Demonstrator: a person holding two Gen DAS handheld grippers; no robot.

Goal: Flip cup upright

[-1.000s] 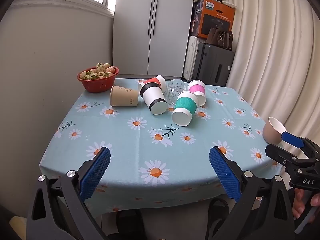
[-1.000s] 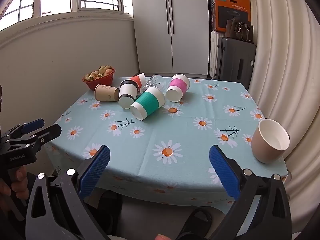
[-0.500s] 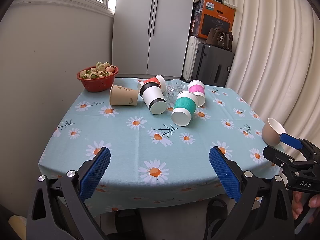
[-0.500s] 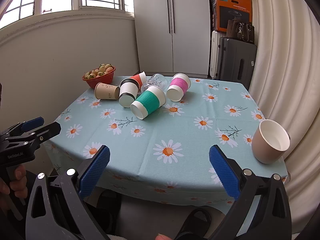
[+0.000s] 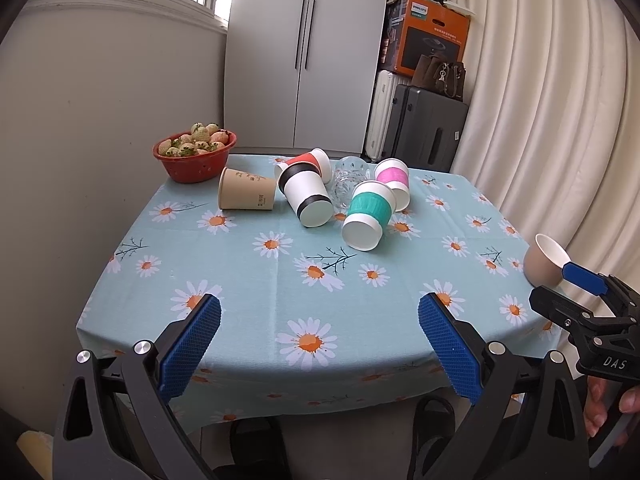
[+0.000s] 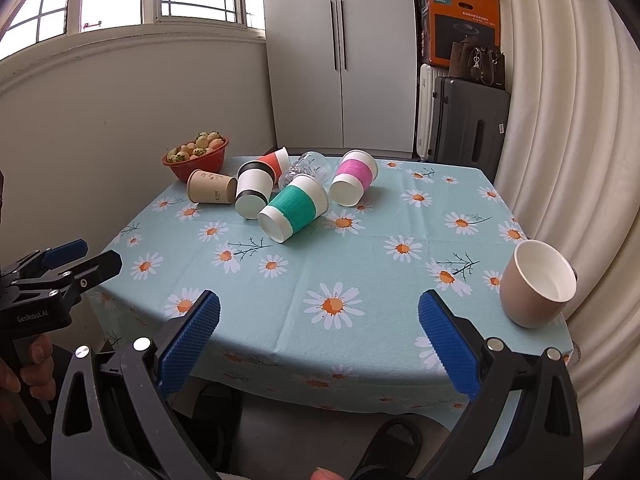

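**Both claws wide, nothing gripped**

The daisy tablecloth (image 6: 360, 264) carries a far cluster of toppled cups; the teal-sleeved cup (image 6: 294, 213) lies nearest, on its side, mouth toward the cameras. A beige cup (image 6: 536, 284) already stands at the right edge. The left gripper (image 5: 319, 340) and right gripper (image 6: 319, 340) hang spread before the table's near edge. Best to close across the teal sleeve, not the rim. The glass tumbler (image 6: 306, 168) and red-sleeved cup (image 6: 275, 159) are partly hidden.
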